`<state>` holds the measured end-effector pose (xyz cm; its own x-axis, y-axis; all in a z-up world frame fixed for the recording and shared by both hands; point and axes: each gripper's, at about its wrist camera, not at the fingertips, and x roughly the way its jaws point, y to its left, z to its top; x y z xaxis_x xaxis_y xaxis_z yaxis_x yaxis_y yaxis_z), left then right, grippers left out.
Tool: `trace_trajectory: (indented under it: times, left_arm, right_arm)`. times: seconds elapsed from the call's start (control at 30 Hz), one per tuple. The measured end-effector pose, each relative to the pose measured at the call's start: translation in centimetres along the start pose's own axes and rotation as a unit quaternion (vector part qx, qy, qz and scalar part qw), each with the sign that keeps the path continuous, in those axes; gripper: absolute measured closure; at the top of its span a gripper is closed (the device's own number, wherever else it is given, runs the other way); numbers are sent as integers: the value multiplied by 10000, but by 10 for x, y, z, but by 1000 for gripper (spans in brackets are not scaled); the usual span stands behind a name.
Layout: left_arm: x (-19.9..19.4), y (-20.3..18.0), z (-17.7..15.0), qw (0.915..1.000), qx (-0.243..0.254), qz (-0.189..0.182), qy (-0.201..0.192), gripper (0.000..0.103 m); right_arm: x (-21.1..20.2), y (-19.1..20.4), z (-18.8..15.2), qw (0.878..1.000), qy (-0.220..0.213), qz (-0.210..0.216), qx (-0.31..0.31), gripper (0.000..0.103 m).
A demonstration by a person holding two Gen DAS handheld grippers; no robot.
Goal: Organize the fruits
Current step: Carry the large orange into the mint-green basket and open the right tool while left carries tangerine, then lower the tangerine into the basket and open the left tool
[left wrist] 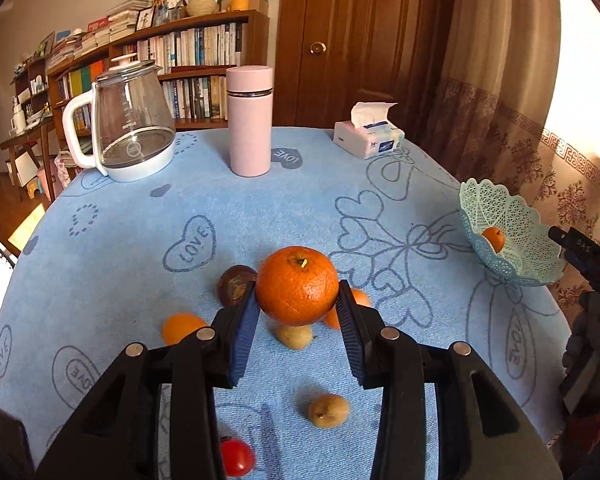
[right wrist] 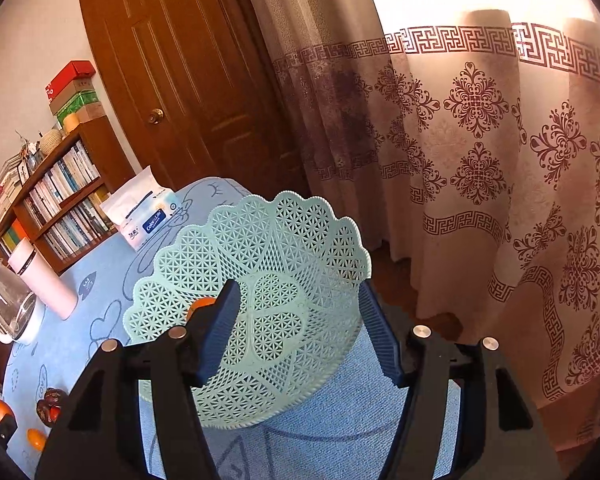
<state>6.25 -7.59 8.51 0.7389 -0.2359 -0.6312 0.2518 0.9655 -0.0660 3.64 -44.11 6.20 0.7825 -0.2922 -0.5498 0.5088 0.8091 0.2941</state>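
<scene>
The left hand-held gripper (left wrist: 298,307) is clenched on a big orange (left wrist: 297,285), held above the bench (left wrist: 140,240) near its front edge. The right hand-held gripper (right wrist: 300,320) straddles the rim of the tilted basket (right wrist: 260,264) at the bench's right edge, one finger inside, one outside; whether it pinches I cannot tell. A small orange (left wrist: 493,239) lies in the basket.

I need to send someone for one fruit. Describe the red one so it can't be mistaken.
On the blue tablecloth, look at the near edge, under the left claw holding the orange. The tomato lies left of a tan-brown fruit; it is the only glossy red fruit.
</scene>
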Motion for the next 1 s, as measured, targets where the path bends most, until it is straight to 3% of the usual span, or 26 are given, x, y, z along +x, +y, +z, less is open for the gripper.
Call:
trace_trajectory:
  times: [0.27,0.57,0.9,0.97,1.0]
  left_arm:
    - [17,-86,23,9940,721,-816,-33,64]
    - [52,-161,30,9815,1231,-1437,304,63]
    - [85,-197,31,9731,1420,-1742,507,63]
    - [87,-195,32,9735,1346,-1774,528,60]
    - [87,-194,33,9739,1317,-1776,512,51]
  right_arm:
    - [-5,1,-4,9996,-269,-71,17,34]
    - [-5,-10,-3,9986,-346,-104,384,30]
    - [-4,-17,-3,9975,-357,-138,589,29]
    - [-4,-17,-3,9975,-345,-144,593,29]
    - [-3,-17,-3,9976,-335,-144,589,29]
